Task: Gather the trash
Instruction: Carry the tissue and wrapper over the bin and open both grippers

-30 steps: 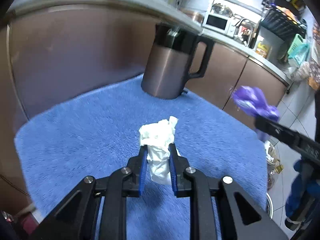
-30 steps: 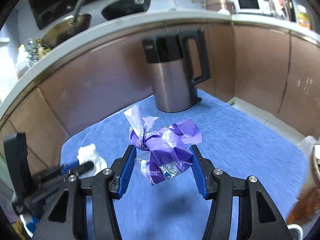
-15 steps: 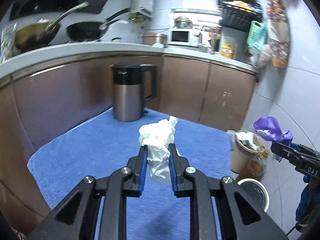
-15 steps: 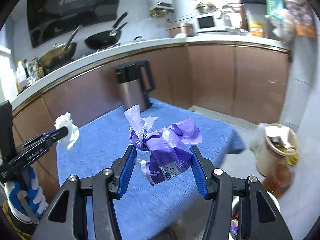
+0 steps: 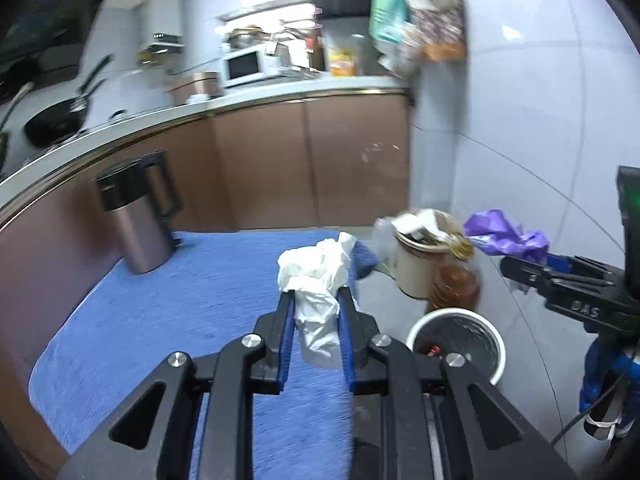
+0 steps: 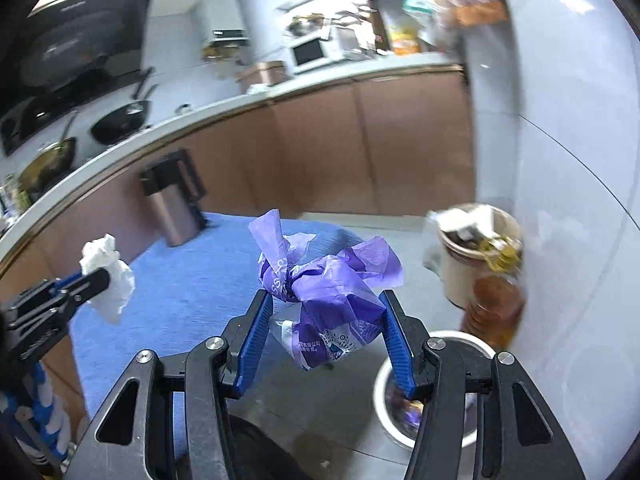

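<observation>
My left gripper [image 5: 314,298] is shut on a crumpled white tissue [image 5: 318,280], held above the right end of the blue mat [image 5: 180,308]. My right gripper [image 6: 326,300] is shut on a crumpled purple plastic wrapper [image 6: 332,292]. Each view shows the other gripper from the side: the right gripper [image 5: 520,264] with the purple wrapper [image 5: 504,236] at the right, the left gripper [image 6: 102,276] with the tissue [image 6: 108,276] at the left. A white-rimmed round bin [image 5: 456,344] stands on the floor just right of the mat; in the right wrist view the bin [image 6: 424,392] lies below the wrapper.
A brown kettle with a black handle [image 5: 136,220] stands at the mat's far left. A cream pot stuffed with scraps [image 5: 424,256] and an amber bottle [image 5: 454,286] sit on the floor by the white wall. Brown cabinets [image 5: 312,168] and a cluttered counter run behind.
Both grippers have swung right with their loads still gripped. The kettle has slid to the left of the views, and the white bin, pot and bottle have come closer and nearer the centre.
</observation>
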Tool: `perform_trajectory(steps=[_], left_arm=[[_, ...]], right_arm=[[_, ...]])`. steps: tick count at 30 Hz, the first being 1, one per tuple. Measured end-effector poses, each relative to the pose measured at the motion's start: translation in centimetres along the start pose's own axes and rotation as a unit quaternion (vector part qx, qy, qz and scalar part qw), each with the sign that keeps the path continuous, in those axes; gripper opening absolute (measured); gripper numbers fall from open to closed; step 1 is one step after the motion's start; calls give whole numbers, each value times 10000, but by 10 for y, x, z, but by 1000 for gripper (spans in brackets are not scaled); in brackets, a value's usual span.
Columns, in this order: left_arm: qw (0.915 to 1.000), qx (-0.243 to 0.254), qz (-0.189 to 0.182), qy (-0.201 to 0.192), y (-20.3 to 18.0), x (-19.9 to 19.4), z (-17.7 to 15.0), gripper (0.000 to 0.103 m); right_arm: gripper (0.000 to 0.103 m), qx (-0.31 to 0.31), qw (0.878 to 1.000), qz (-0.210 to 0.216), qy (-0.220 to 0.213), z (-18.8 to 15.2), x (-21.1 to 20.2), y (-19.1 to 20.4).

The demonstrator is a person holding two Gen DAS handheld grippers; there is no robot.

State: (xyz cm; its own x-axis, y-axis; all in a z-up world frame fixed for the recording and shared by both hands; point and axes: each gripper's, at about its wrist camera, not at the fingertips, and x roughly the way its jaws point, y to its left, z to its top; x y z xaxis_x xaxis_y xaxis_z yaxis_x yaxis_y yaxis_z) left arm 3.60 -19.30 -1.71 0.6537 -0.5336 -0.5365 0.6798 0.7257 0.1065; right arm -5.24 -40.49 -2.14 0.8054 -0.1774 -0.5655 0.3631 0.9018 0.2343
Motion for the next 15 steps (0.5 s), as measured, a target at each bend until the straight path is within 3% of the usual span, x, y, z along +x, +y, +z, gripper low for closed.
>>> perform_trajectory(steps=[7, 15], left_arm=[[9952, 619, -527, 552, -59, 63, 5, 19], [9774, 1117, -1114, 1409, -121, 142, -3, 19]], right_arm=[[54, 503, 9967, -493, 393, -26, 37, -55], [54, 1098, 9839, -984, 1009, -66, 81, -122]])
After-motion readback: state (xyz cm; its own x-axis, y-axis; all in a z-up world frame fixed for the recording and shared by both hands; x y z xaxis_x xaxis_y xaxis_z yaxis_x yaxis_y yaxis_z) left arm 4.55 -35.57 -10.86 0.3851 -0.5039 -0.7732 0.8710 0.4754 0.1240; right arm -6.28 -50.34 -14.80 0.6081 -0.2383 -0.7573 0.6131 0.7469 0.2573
